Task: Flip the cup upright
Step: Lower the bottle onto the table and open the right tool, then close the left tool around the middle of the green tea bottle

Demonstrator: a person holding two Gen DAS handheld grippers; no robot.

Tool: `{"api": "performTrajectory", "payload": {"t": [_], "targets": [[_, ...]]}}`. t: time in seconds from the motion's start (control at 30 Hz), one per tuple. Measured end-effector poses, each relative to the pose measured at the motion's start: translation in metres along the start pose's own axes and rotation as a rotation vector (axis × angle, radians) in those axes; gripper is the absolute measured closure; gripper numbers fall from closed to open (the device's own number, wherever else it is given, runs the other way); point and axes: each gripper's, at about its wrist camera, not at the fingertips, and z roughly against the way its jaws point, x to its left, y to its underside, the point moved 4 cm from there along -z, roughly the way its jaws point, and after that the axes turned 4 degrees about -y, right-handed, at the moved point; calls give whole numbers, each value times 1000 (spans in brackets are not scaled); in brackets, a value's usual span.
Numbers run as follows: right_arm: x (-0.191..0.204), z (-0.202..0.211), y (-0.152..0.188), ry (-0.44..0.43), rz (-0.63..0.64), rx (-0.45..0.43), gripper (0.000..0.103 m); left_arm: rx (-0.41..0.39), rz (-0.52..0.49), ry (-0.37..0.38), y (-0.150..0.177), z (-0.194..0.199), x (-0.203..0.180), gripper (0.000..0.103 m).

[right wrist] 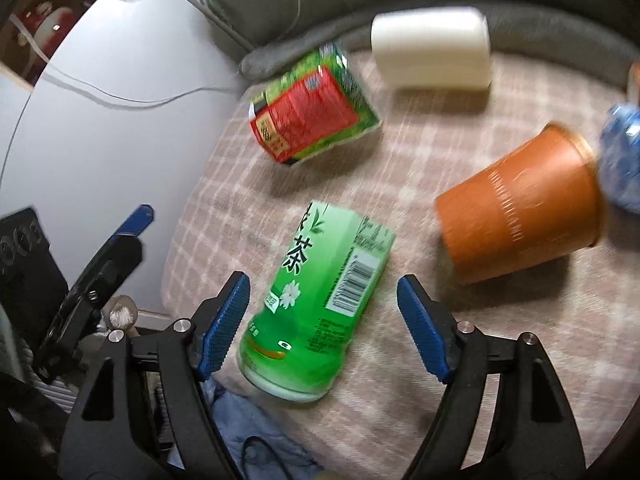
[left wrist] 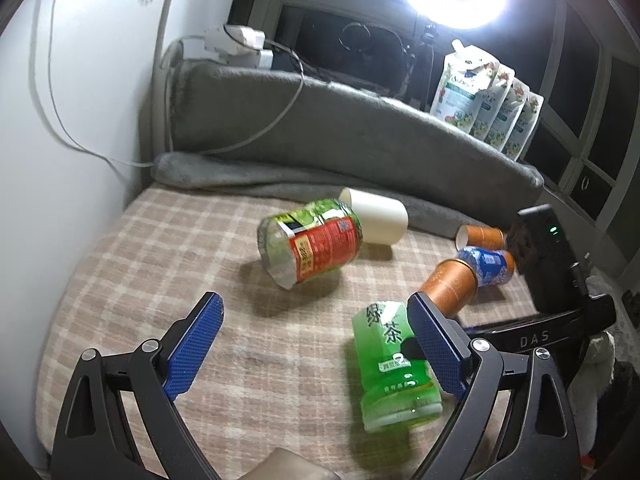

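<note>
Several cups lie on their sides on a plaid cloth [left wrist: 160, 264]. A green tea cup [left wrist: 394, 364] lies nearest, by my left gripper's right finger; it also shows in the right wrist view [right wrist: 320, 300], between my right gripper's open fingers. A red and green cup [left wrist: 310, 242] [right wrist: 312, 112], a white cup [left wrist: 378, 216] [right wrist: 432, 48], an orange cup [left wrist: 450, 284] [right wrist: 520, 212], a blue cup [left wrist: 486, 266] and a small orange cup [left wrist: 480, 237] lie further off. My left gripper [left wrist: 316, 344] is open and empty. My right gripper [right wrist: 324, 324] is open around the green tea cup.
A grey rolled blanket [left wrist: 340, 132] borders the cloth at the back, with refill pouches [left wrist: 488, 100] behind it. A white wall [left wrist: 72, 120] and cables stand at the left. The right gripper's body [left wrist: 560, 264] shows at the right of the left wrist view.
</note>
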Motion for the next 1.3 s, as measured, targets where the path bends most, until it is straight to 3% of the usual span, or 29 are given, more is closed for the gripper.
{"api": "performTrajectory", "payload": {"t": [0.27, 0.6, 1.3], "targets": [[9, 51, 11, 160, 113, -196, 24, 188, 71, 136, 7, -32, -3, 10], [-24, 96, 30, 190, 3, -309, 24, 426, 151, 281, 18, -73, -21, 13], [-58, 107, 47, 189, -102, -333, 24, 572, 111, 291, 32, -119, -50, 29]]}}
